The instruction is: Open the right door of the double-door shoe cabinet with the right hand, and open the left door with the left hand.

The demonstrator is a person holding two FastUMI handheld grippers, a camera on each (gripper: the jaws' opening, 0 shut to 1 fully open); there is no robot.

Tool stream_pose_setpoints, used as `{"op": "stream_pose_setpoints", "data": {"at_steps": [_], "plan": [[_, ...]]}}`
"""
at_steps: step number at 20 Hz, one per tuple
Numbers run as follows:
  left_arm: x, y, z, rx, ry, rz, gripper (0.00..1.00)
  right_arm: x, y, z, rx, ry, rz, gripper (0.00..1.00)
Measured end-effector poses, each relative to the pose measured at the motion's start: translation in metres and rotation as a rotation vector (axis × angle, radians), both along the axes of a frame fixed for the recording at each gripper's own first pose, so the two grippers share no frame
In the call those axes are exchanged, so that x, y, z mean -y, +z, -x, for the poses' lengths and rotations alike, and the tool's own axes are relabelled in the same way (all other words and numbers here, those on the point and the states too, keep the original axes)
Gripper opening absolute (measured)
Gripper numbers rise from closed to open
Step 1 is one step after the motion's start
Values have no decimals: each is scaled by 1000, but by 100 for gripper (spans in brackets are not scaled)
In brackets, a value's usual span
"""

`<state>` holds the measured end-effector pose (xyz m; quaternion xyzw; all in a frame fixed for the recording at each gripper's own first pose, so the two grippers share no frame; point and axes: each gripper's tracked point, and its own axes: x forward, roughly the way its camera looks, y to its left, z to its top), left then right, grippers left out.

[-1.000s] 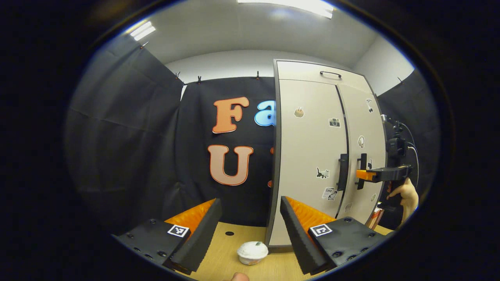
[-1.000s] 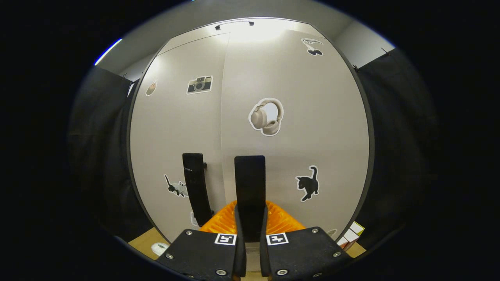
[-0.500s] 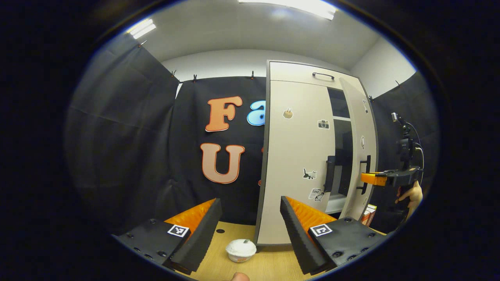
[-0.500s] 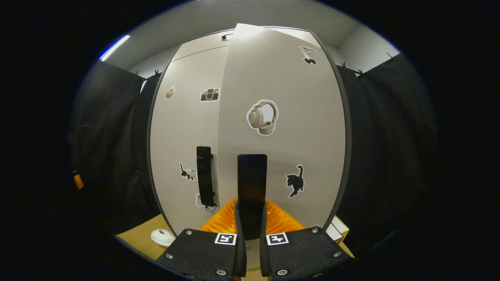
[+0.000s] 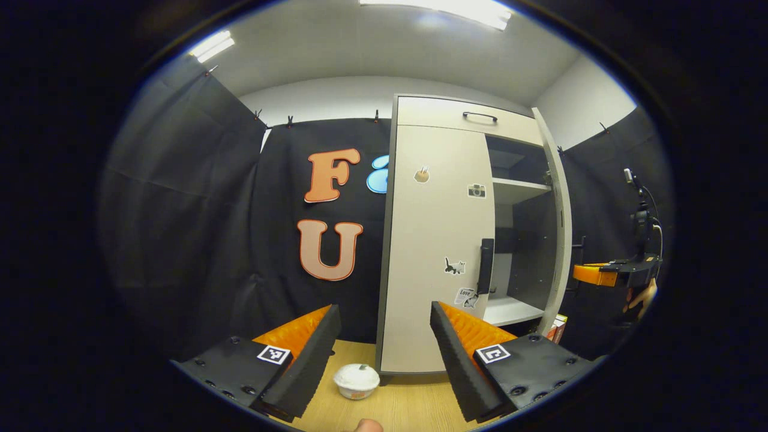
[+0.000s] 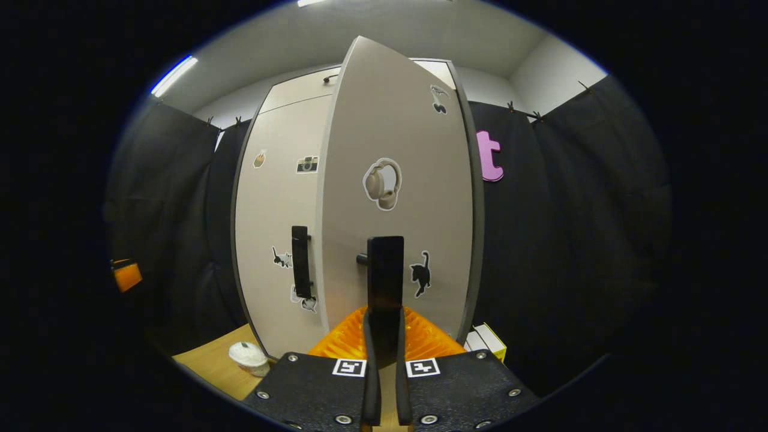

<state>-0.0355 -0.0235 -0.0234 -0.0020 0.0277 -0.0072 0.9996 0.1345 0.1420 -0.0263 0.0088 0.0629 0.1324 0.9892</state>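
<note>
Right gripper (image 6: 384,327) fingers clamped on right door handle (image 6: 385,270); right door (image 6: 396,204) swung partway out from shoe cabinet (image 5: 456,114). Left gripper (image 5: 384,336) fingers spread wide, empty, well short of left door handle (image 5: 486,266); left door (image 5: 435,240) closed. Risks: handle slipping from pinch along door's arc; small cup (image 5: 356,380) on table (image 5: 396,408) near left door, may get knocked.

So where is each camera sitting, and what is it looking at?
Left gripper view: rides the open left gripper low over the table, facing the cabinet's shut left door; farther off, the right gripper and a hand.
Right gripper view: rides the right gripper, shut on the right door's handle, facing that open right door.
Both share the left door, its handle and the white cup.
</note>
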Motion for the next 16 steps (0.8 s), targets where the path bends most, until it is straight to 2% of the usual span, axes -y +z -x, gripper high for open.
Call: {"op": "stream_pose_setpoints", "data": {"at_steps": [3,6,14,16], "plan": [[13,5,4,2,-18,4,97,19,1,0,11,-70,30,8],[27,6,7,-1,-40,-7,97,39,4,4,21,-131,48,1],[57,12,3,13,-65,-37,95,60,4,3,29,-163,23,0],[68,12,-1,16,-79,-32,98,66,5,3,36,-176,10,0]]}}
